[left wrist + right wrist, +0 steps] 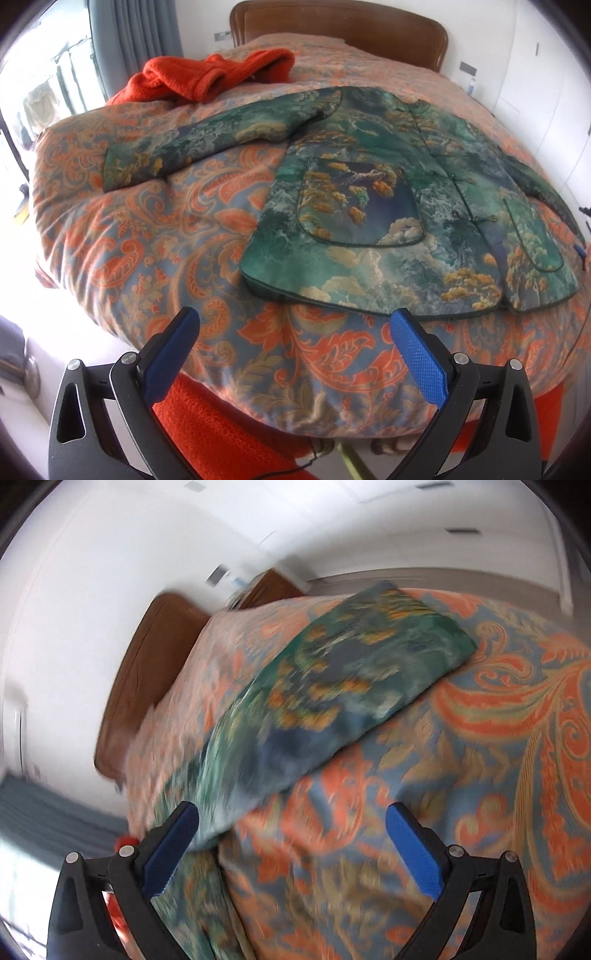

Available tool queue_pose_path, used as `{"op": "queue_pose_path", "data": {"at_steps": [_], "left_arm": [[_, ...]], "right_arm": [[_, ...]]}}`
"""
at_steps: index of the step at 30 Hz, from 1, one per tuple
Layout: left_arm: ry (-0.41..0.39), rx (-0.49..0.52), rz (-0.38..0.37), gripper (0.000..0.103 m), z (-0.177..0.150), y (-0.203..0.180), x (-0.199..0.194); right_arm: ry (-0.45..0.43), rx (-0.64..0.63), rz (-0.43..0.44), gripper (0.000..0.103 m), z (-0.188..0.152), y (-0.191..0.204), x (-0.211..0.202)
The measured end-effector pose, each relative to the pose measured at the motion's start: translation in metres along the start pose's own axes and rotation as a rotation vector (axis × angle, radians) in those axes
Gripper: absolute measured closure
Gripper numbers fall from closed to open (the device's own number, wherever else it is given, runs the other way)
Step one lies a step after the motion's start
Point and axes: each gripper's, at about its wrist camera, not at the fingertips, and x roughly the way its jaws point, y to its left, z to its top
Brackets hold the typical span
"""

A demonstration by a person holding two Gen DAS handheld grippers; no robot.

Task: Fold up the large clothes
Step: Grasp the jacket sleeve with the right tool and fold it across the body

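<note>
— Jacket [388,206]: spread flat, front up, on the paisley quilt [147,229]; hem toward the left gripper [293,321], collar toward the headboard [340,26]. Long axis of the spread sleeves crosswise, left to right.

— And the left gripper?

— Wide apart, holding nothing, hovering off the foot of the bed, hem just ahead and slightly right. One sleeve [207,140] stretched far out to the left, cuff well apart from the body.

— Right gripper [291,818]?

— Also wide, empty. View blurred and tilted. Other sleeve [332,686] running up and away from between the fingers, cuff end at the far top, near end just beside the left finger. Touching or not: cannot tell through the blur.

— Nearer to a grab, then?

— Probably the right one, sitting right at its sleeve; likely first fold that sleeve inward across the chest. Left sleeve a longer reach for the left gripper.

— Surface?

— Puffy quilt, soft and uneven, busy orange pattern. Padded jacket likely stiff, prone to springing back.

— Room?

— White walls, grey curtain [147,26] and bright window at left, an orange garment [207,74] heaped near the pillows.
</note>
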Motion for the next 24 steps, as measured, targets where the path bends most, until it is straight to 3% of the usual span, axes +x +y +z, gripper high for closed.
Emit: {"op": "queue_pose_path", "data": {"at_steps": [4, 5, 10, 11, 12, 15, 17, 21, 24], "left_arm": [[0.033, -0.003, 0.024, 0.000, -0.007, 0.001, 0.005], [0.043, -0.004, 0.031, 0.000, -0.009, 0.001, 0.007], [0.078, -0.007, 0.044, 0.001, -0.020, 0.001, 0.014], [0.082, -0.007, 0.045, 0.000, -0.021, 0.000, 0.015], [0.084, -0.006, 0.047, 0.000, -0.023, -0.001, 0.016], [0.091, -0.002, 0.045, 0.001, -0.024, -0.004, 0.020], [0.101, -0.001, 0.024, 0.001, -0.023, -0.008, 0.025], [0.093, 0.014, -0.015, 0.001, -0.017, -0.021, 0.028], [0.057, 0.022, -0.042, 0.001, -0.012, -0.028, 0.018]], "right_arm": [[-0.080, 0.155, 0.031, 0.001, 0.023, -0.021, 0.012], [-0.107, 0.181, 0.029, 0.007, 0.028, -0.022, 0.014], [-0.147, 0.177, -0.053, 0.059, 0.045, -0.016, 0.030], [-0.158, 0.153, -0.096, 0.083, 0.047, -0.011, 0.030], [-0.184, 0.111, -0.141, 0.087, 0.048, 0.001, 0.027], [-0.276, -0.101, -0.198, 0.090, 0.042, 0.054, 0.011], [-0.300, -0.324, -0.206, 0.091, 0.024, 0.110, 0.003], [-0.288, -0.576, -0.083, 0.091, -0.028, 0.200, -0.007], [-0.220, -0.695, 0.007, 0.091, -0.073, 0.257, -0.001]]}}
